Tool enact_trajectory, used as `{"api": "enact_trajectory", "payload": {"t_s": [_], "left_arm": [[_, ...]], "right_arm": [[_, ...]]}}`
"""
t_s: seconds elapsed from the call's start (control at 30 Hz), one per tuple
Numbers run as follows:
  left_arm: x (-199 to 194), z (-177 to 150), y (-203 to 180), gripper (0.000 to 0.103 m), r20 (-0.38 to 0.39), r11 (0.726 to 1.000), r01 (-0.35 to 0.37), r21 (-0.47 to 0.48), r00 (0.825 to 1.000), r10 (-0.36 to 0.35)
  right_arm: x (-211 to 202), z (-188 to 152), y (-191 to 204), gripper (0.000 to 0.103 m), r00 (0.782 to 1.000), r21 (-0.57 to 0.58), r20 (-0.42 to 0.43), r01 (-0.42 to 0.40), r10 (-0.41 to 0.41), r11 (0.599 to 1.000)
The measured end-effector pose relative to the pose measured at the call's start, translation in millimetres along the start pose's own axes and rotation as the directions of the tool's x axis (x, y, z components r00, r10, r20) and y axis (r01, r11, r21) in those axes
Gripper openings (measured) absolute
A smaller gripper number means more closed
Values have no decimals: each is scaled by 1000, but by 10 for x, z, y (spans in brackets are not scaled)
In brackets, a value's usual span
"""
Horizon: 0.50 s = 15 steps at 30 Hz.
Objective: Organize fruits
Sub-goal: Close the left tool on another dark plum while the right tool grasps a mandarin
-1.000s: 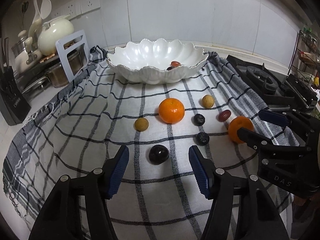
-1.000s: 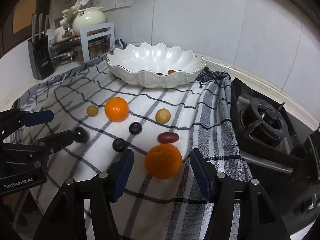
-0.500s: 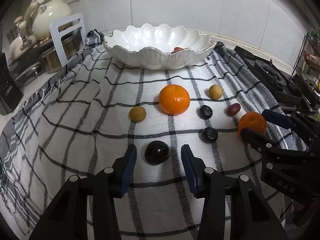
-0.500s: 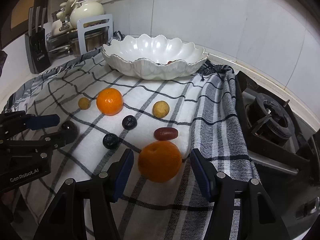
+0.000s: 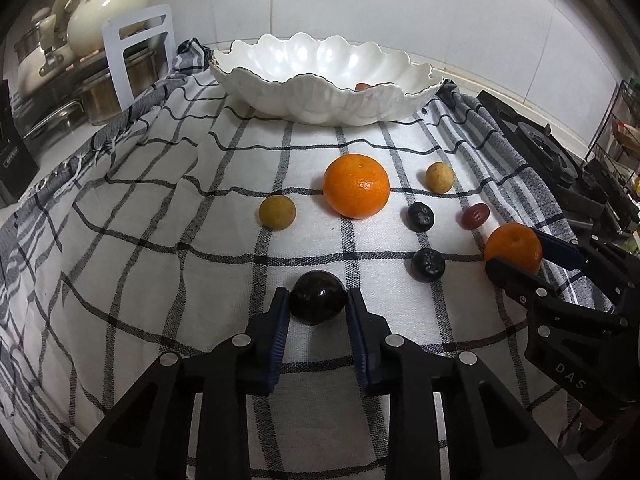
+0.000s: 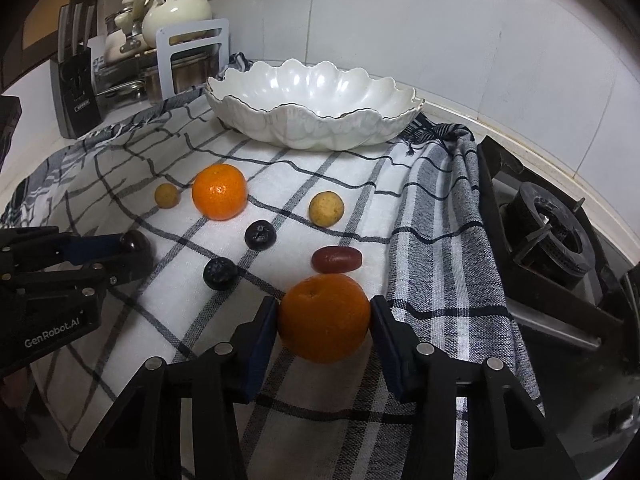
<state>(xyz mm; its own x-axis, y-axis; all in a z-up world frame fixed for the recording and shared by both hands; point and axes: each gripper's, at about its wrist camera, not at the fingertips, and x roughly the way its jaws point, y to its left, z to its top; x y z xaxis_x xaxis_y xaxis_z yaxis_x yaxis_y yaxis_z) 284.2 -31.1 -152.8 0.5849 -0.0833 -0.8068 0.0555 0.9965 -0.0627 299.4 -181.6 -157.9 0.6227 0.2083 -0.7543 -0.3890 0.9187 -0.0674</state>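
Observation:
A white scalloped bowl stands at the back of the checked cloth, with a red fruit showing inside it. On the cloth lie a big orange, two yellow-brown fruits, two blueberries and a red date. My left gripper is closing, and both pads touch the dark plum on the cloth. My right gripper is also closing, with its pads against the sides of a second orange near the cloth's right fold.
A black gas stove sits right of the cloth. A dish rack with pots and a cream teapot fills the back left, beside a knife block. A tiled wall runs behind the bowl.
The left gripper came down and forward around the dark plum and its jaws narrowed onto it. The right jaws narrowed onto the orange, which has not moved.

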Motion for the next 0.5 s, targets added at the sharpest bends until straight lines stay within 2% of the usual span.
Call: {"api": "enact_trajectory", "payload": {"t_s": [0.2, 0.5], "left_arm": [[-89, -5, -17, 28, 25, 1000, -6, 15, 1000, 6], [-372, 66, -52, 28, 102, 999, -2, 32, 995, -1]], "right_arm": [[-62, -8, -13, 47, 1000, 20, 10, -7, 7, 1000], [-273, 66, -26, 47, 998, 47, 57, -31, 28, 998]]}}
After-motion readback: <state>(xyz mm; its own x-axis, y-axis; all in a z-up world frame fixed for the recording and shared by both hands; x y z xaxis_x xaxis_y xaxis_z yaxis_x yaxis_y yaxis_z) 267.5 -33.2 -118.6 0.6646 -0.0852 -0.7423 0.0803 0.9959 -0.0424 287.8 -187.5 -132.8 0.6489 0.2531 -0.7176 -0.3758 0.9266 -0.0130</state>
